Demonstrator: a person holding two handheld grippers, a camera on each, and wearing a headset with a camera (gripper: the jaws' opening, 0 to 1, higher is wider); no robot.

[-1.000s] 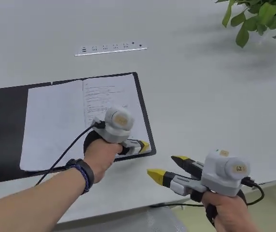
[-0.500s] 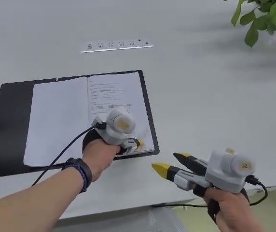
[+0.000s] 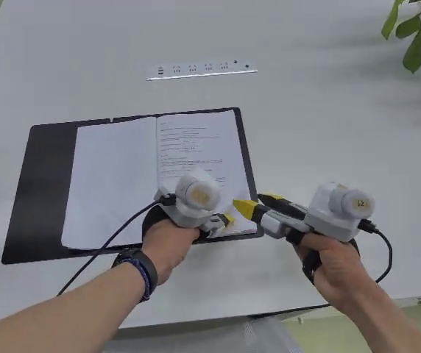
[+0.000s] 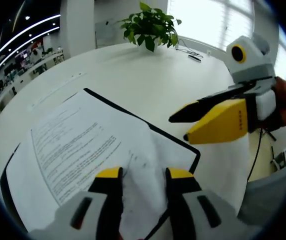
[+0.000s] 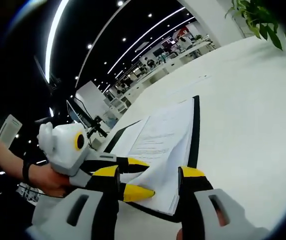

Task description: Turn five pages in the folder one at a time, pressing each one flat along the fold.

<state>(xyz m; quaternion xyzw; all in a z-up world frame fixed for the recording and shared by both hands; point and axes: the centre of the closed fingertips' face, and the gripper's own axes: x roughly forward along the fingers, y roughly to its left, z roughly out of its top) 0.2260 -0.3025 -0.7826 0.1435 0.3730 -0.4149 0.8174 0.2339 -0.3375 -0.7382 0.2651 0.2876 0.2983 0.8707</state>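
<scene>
A number that appears to be 62 is printed on the round cap point(image 3: 359, 204) of the right tool point(image 3: 255, 203). Lines of print are carried by the right-hand page point(image 3: 196, 151) of the folder point(image 3: 45, 191), too small to be read.

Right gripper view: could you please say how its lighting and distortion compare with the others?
Right gripper view: dark upper left with bright ceiling strips, fisheye bending the folder; left gripper view: window glare upper right, table curved; head view: even soft light.
</scene>
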